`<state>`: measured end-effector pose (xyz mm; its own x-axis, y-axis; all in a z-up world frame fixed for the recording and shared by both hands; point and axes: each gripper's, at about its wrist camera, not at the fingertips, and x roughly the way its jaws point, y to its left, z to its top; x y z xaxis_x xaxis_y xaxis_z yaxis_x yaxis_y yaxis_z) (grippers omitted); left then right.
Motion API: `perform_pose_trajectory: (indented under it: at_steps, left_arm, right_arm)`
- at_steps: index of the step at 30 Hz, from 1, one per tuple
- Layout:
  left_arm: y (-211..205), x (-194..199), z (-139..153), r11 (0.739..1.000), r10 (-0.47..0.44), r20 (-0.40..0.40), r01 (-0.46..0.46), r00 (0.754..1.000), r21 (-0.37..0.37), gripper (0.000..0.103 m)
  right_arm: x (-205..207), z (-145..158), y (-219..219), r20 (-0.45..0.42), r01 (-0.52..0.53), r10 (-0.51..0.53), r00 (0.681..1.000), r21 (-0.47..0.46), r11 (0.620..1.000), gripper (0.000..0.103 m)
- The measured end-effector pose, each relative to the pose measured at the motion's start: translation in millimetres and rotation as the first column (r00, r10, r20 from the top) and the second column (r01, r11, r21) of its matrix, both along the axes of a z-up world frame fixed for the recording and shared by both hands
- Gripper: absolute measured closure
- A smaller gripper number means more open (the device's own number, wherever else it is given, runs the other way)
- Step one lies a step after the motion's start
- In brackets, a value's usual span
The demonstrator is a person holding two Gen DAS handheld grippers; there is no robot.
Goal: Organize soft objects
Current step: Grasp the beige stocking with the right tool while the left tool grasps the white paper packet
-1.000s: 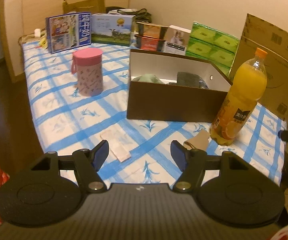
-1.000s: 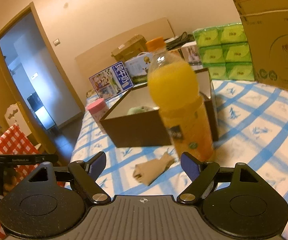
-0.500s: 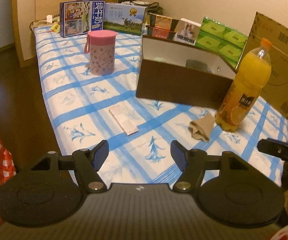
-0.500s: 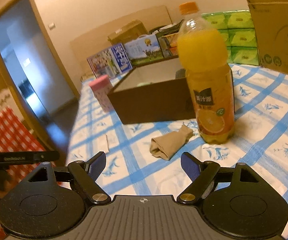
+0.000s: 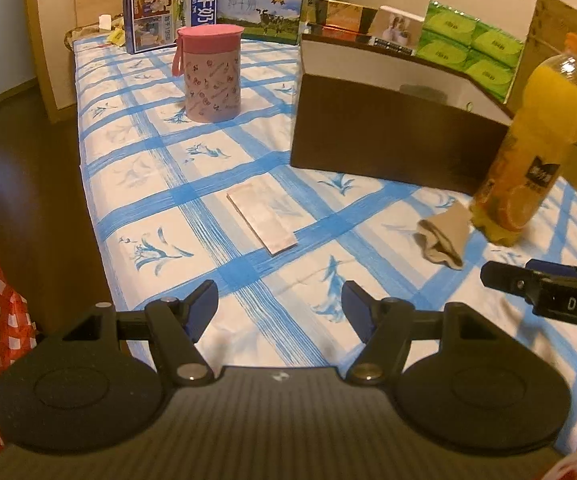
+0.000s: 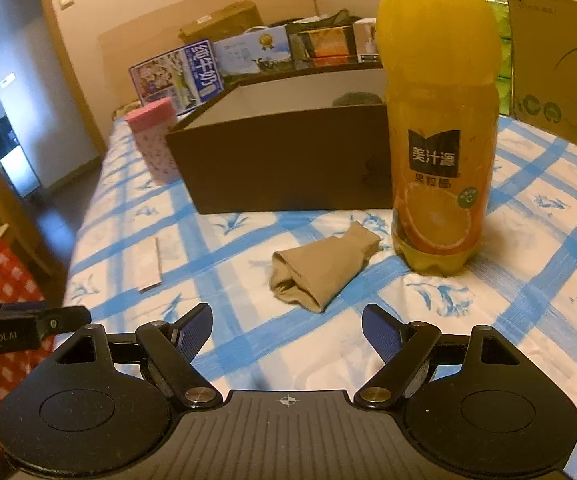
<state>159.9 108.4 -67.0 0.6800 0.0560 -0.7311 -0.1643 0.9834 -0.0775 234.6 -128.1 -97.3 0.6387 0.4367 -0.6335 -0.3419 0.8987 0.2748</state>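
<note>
A beige folded sock (image 6: 322,266) lies on the blue-checked cloth just beyond my right gripper (image 6: 287,326), which is open and holds nothing. The same sock (image 5: 444,236) shows at the right of the left wrist view, beside the juice bottle. A flat pale pink folded cloth (image 5: 262,222) lies ahead of my left gripper (image 5: 279,306), also open and empty, low over the near edge. Behind stands a brown box (image 5: 392,148) with soft dark and green items barely visible inside (image 6: 358,99). The right gripper's tip (image 5: 544,286) enters the left view from the right.
A tall orange juice bottle (image 6: 438,120) stands right beside the sock. A pink lidded canister (image 5: 211,74) stands at the back left. Milk cartons (image 5: 170,12), green tissue packs (image 5: 470,50) and a cardboard box (image 6: 560,48) line the far side. The table's left edge drops to dark floor (image 5: 20,152).
Both grippers have sunk toward the table. The right one swung so the sock now lies centred ahead of it, with the bottle to the right. Jaws kept the same width.
</note>
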Motion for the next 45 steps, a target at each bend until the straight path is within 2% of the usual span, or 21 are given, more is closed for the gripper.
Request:
perform_pose_trajectory:
  at_steps: [8, 15, 21, 27, 29, 31, 36, 41, 45]
  left_arm:
    - [2, 30, -19, 1.0, 0.01, -0.018, -0.009, 1.0, 0.008, 0.037]
    - [4, 58, -31, 0.999, 0.012, -0.021, -0.012, 1.0, 0.03, 0.037]
    - [5, 78, -41, 0.999, 0.021, -0.012, -0.02, 1.0, 0.051, 0.038]
    - [9, 94, -52, 0.998, 0.049, -0.016, -0.048, 0.999, 0.051, 0.038]
    - [10, 100, -56, 0.997, 0.056, -0.02, -0.054, 0.998, 0.053, 0.038]
    - [10, 106, -60, 0.996, 0.063, -0.021, -0.062, 0.998, 0.06, 0.038]
    - [13, 119, -69, 0.993, 0.085, -0.017, -0.083, 0.996, 0.086, 0.042]
    - [15, 116, -69, 0.993, 0.064, 0.004, -0.064, 0.998, 0.099, 0.062]
    - [17, 109, -68, 0.995, 0.051, 0.011, -0.052, 0.999, 0.09, 0.072]
  right_arm:
    - [40, -18, 17, -0.038, 0.086, -0.086, 0.996, 0.01, 0.996, 0.021]
    - [70, -34, 21, -0.078, 0.192, -0.19, 0.979, 0.021, 0.981, 0.021]
    - [84, -45, 31, -0.068, 0.196, -0.196, 0.978, 0.001, 0.981, 0.021]
    - [86, -52, 49, 0.015, 0.111, -0.11, 0.994, -0.069, 0.991, 0.022]
    - [86, -54, 56, 0.05, 0.072, -0.067, 0.996, -0.101, 0.992, 0.025]
    - [86, -56, 63, 0.082, 0.019, -0.009, 0.997, -0.13, 0.991, 0.034]
    - [81, -59, 66, 0.124, -0.095, 0.117, 0.985, -0.17, 0.981, 0.049]
    - [77, -59, 58, 0.103, -0.151, 0.164, 0.981, -0.127, 0.98, 0.056]
    - [69, -56, 51, 0.082, -0.181, 0.189, 0.979, -0.102, 0.978, 0.058]
